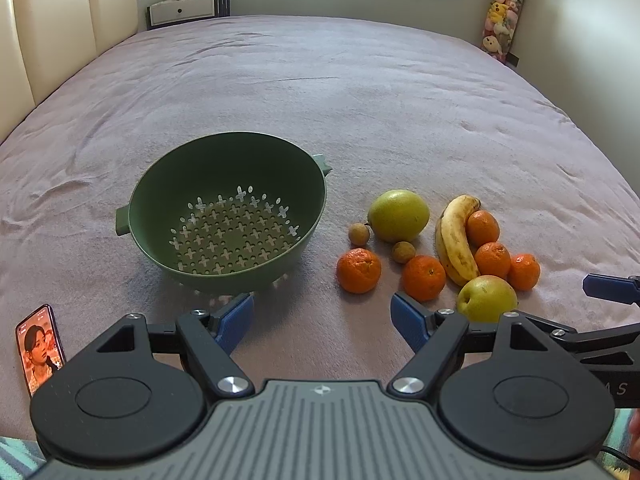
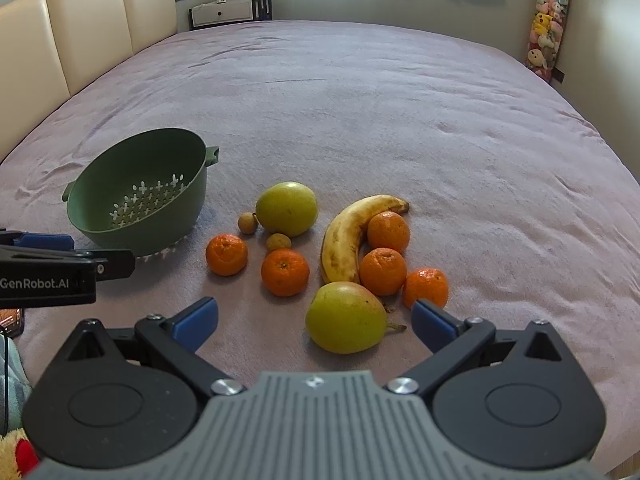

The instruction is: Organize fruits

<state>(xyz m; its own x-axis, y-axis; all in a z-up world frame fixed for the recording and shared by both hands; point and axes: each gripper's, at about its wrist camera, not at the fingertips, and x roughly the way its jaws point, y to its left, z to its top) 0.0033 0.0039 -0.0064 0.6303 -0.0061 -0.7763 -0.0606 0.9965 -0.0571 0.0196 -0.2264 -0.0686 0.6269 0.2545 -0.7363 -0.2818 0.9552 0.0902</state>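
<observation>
An empty green colander (image 1: pixel 228 212) (image 2: pixel 140 200) sits on the bed, left of a cluster of fruit. The fruit are a banana (image 1: pixel 456 236) (image 2: pixel 352 236), several tangerines (image 1: pixel 359 271) (image 2: pixel 285 272), two small brown longans (image 1: pixel 403 252) (image 2: pixel 279 242), a large yellow-green fruit (image 1: pixel 398 216) (image 2: pixel 287 209) and a nearer green pear (image 1: pixel 486 298) (image 2: pixel 345 318). My left gripper (image 1: pixel 322 318) is open and empty, just in front of the colander. My right gripper (image 2: pixel 316 320) is open and empty, with the pear between its blue fingertips.
The pink bedspread (image 1: pixel 320 100) covers the whole surface. A phone (image 1: pixel 40 350) with a lit screen lies at the near left. A cream headboard (image 1: pixel 48 32) runs along the left, a white nightstand (image 1: pixel 188 8) stands at the back, and plush toys (image 1: pixel 500 12) hang at the far right.
</observation>
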